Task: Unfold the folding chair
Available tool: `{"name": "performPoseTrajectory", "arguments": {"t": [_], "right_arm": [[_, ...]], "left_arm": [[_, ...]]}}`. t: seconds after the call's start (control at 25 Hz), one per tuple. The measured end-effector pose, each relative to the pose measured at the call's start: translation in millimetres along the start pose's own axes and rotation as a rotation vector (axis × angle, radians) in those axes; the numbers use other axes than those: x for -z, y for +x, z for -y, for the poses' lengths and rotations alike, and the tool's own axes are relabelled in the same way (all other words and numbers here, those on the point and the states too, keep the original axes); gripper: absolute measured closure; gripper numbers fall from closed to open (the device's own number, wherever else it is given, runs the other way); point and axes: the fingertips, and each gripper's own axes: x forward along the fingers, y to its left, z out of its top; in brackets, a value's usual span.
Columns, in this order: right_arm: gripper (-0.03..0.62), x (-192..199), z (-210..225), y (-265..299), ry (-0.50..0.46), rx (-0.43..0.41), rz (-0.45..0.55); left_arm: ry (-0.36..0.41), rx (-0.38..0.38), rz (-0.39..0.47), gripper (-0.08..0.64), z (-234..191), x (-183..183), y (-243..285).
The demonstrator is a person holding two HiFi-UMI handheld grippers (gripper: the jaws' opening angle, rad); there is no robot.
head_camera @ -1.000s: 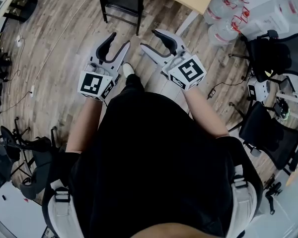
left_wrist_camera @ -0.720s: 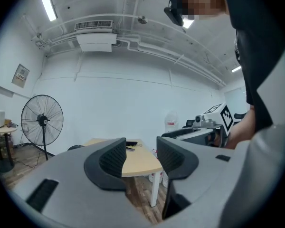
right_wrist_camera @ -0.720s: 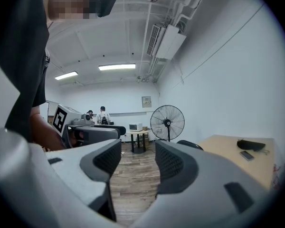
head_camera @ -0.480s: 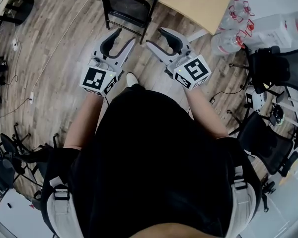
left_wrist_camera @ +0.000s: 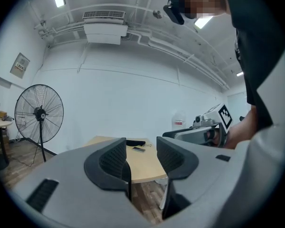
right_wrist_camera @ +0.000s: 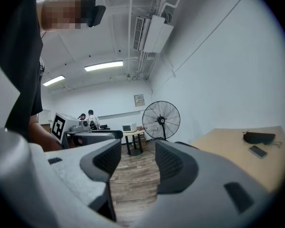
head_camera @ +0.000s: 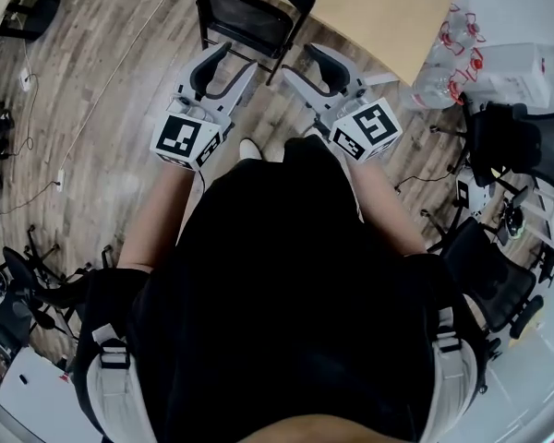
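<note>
we hold left hand-held gripper [head_camera: 229, 58] and right hand-held gripper [head_camera: 300, 63] level, side by side, both released, empty. folding chair [head_camera: 249, 17] stands on the floor [head_camera: 102, 109] just ahead, beside the surface [head_camera: 379, 7]; jaws parted ready for its frame, we judge.

You are in an office-lab: desk chairs [head_camera: 522, 141], table [head_camera: 379, 7], floor fan [left_wrist_camera: 39, 113], ceiling air-conditioner [left_wrist_camera: 104, 30], water jugs [head_camera: 443, 72].
</note>
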Motion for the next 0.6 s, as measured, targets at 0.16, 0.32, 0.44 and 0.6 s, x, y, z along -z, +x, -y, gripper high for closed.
{"name": "performPoseTrajectory", "arguments": {"t": [0.16, 0.32, 0.44, 0.6], "right_arm": [[0.37, 3, 44, 17, 0.002, -0.039, -0.009], [0.37, -1, 95, 39, -0.01, -0.104, -0.034], [0.37, -11, 128, 54, -0.042, -0.209, -0.064], [0.37, -17, 171, 76, -0.085, -0.323, -0.109]], "left_arm": [[-0.007, -0.053, -0.014, 0.365, -18, 8, 32], [-0.005, -0.125, -0.024, 0.365, -35, 7, 76], [-0.009, -0.217, -0.035, 0.365, -44, 1, 110], [-0.018, -0.328, -0.042, 0.365, -57, -5, 152]]}}
